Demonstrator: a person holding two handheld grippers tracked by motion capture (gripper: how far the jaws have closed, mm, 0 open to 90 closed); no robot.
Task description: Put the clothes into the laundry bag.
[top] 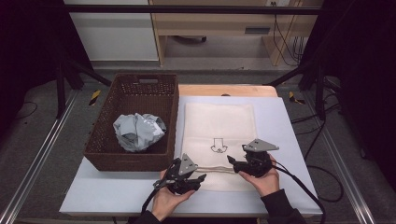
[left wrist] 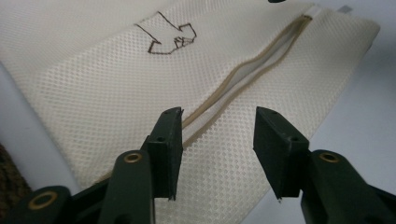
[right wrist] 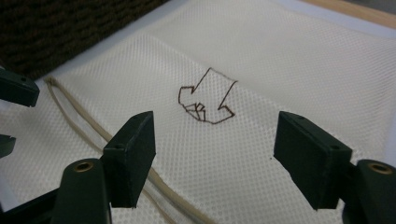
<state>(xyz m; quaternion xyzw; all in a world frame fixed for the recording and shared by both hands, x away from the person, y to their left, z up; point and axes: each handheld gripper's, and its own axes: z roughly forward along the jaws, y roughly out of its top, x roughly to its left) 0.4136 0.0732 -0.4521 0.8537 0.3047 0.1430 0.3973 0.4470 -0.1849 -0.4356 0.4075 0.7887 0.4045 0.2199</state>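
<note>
A cream mesh bag (top: pixel 219 121) lies flat on the white mat, with a brown arrow mark (top: pixel 218 146) and a tan zipper (top: pixel 217 169) along its near edge. My left gripper (top: pixel 201 177) hangs open at the bag's near-left corner. In the left gripper view its jaws (left wrist: pixel 218 114) straddle the zipper (left wrist: pixel 243 79), which gapes a little, and the pads do not press on it. My right gripper (top: pixel 232 160) stands open just above the bag, right of the arrow mark. In the right gripper view (right wrist: pixel 215 120) nothing is between its jaws, and the arrow mark (right wrist: pixel 208 100) lies beyond them.
A dark wicker basket (top: pixel 135 84) stands left of the bag and holds a crumpled grey cloth (top: pixel 138 131). The white mat (top: pixel 280 140) covers a wooden table (top: pixel 224 89). Metal rails run along both sides of the table, with cables on the floor at right.
</note>
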